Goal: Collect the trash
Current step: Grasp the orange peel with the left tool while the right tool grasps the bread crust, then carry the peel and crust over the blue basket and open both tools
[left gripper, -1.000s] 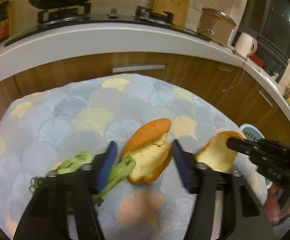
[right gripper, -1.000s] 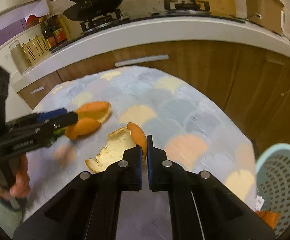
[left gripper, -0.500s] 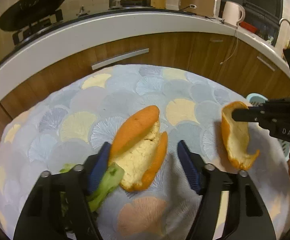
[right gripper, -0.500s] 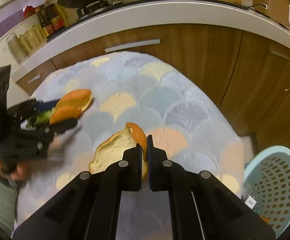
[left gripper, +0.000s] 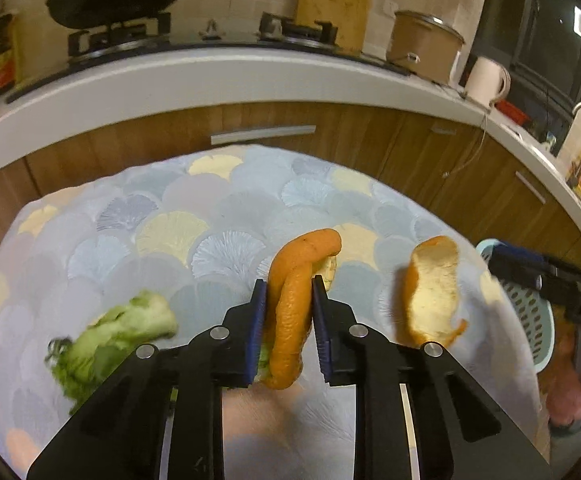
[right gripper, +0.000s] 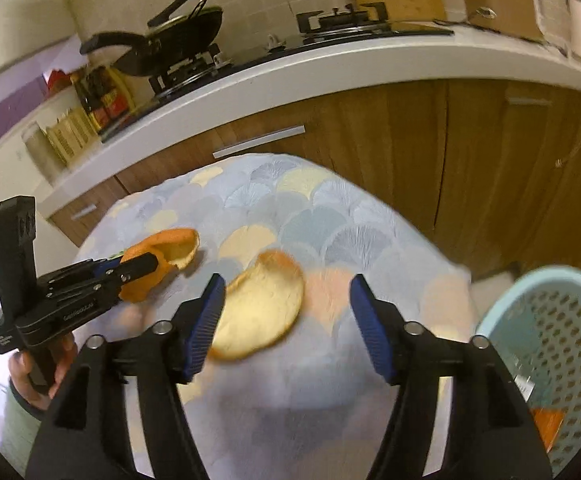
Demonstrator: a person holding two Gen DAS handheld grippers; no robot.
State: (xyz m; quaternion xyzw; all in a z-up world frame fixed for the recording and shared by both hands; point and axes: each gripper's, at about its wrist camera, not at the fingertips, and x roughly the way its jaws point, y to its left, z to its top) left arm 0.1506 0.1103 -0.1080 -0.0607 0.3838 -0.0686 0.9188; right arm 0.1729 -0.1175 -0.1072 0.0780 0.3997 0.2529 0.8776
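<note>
An orange peel [left gripper: 288,312] is pinched between the left gripper [left gripper: 289,312] fingers for binning, while the right gripper [right gripper: 286,316] is spread wide around a second peel [right gripper: 262,308], presumably for the basket [right gripper: 546,344].

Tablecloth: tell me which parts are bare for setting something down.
The far half of the tablecloth, toward the cabinet drawers, is bare. The near part is crowded: greens, the orange peel in the left claw, a loose peel, then the basket.
</note>
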